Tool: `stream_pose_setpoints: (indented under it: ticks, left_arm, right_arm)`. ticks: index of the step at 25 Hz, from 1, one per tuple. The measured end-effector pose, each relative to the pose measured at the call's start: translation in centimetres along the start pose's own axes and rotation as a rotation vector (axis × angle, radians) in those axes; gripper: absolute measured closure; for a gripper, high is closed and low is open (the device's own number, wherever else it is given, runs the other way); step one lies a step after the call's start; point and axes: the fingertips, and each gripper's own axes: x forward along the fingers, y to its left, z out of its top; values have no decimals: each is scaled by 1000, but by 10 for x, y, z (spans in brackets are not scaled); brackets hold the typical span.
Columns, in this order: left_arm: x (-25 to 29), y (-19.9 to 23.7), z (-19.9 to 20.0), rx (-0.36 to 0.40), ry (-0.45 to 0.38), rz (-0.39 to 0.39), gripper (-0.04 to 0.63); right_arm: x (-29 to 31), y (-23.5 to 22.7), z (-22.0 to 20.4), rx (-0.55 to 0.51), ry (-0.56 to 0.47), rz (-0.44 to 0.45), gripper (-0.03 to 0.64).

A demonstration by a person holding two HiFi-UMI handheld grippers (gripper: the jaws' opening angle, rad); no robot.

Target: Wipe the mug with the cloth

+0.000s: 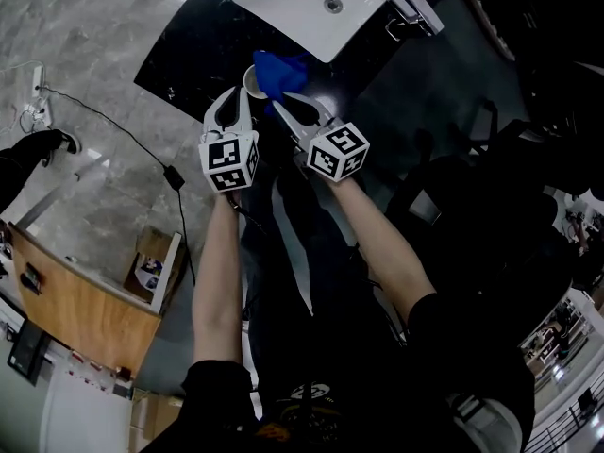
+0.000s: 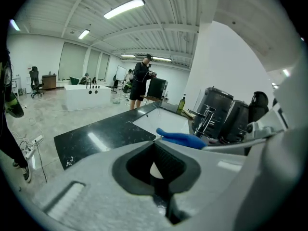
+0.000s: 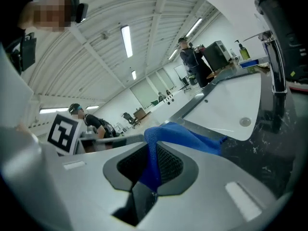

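Head view: your left gripper [image 1: 238, 98] has its jaws clamped on the white mug [image 1: 252, 83], your right gripper [image 1: 284, 102] on the blue cloth [image 1: 283, 69]; glossy black stone table [image 1: 189, 57], white rectangular sink [image 1: 307, 8], grey marble floor [image 1: 85, 168].

The mug [image 1: 253, 81] just ahead of my left gripper [image 1: 235, 100] is mostly hidden by the cloth [image 1: 283, 72]; only a white sliver shows between my jaws, the rest behind them

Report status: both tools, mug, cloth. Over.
Left tool shut on mug. Right tool shut on cloth, cloth at the mug. Nothing blocking; sink just beyond.
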Motion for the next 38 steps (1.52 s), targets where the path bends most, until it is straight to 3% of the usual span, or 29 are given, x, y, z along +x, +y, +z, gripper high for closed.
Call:
stream_pose_setpoints:
  ticks: [3, 6, 9, 11, 14, 16, 18, 21, 24, 31, 38]
  left_arm:
    - [-12, 1, 6, 1, -12, 14, 592]
    - [-26, 7, 13, 6, -22, 29, 592]
    - [-37, 14, 18, 12, -30, 48, 592]
    - [-43, 15, 20, 16, -32, 55, 592]
    - [-55, 11, 22, 21, -30, 55, 592]
    - [-69, 4, 23, 15, -27, 50, 592]
    - [-86, -6, 25, 10, -26, 41, 592]
    - [-121, -24, 37, 13, -28, 37, 592]
    - [-167, -56, 61, 33, -30, 45, 592]
    - [-254, -124, 158, 103, -122, -16, 591]
    - [-274, -158, 198, 157, -168, -79, 591]
  right_arm:
    - [-21, -5, -4, -85, 23, -64, 565]
    - [-39, -25, 25, -147, -22, -146, 565]
    - [-43, -41, 54, -306, 1, -209, 565]
    - [-38, -47, 47, -449, 101, -239, 565]
    - [-22, -50, -6, -605, 333, -204, 553]
    - [-20, -38, -38, -590, 408, -142, 464]
    - [-31, -13, -41, -508, 363, -97, 437]
    - [-67, 28, -11, -375, 216, -96, 509]
    - [-118, 68, 29, -288, 103, -153, 614]
    - [-188, 149, 131, -310, -49, -212, 615]
    - [-215, 189, 177, -318, -138, -217, 615]
